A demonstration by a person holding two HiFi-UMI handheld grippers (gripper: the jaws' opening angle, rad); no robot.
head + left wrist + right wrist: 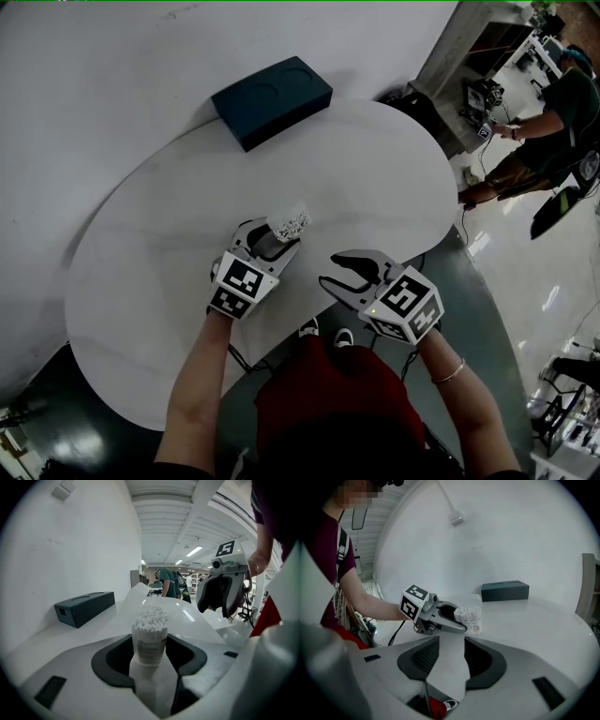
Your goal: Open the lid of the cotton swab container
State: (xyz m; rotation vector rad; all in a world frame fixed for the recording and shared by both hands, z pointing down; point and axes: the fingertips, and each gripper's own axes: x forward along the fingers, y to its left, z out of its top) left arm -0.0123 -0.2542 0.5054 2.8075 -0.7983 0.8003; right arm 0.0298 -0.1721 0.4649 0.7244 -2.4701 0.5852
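The cotton swab container (pixel 289 223) is a small clear tub with its white swab tips bare on top; I see no lid on it. My left gripper (pixel 275 242) is shut on it, just above the white oval table (pixel 375 169). In the left gripper view the container (pixel 150 634) stands between the dark pads (pixel 112 660), filling the gap. My right gripper (pixel 345 275) hangs open and empty at the table's near edge, a short way right of the container. The right gripper view shows the container (pixel 469 617) in the left gripper (pixel 457 621), beyond the right gripper's own spread jaws (pixel 446 660).
A dark teal box (pixel 272 98) lies at the table's far edge against the white wall. A person in a green shirt (pixel 553 112) stands on the floor at the far right among desks. The table's near edge curves just under my grippers.
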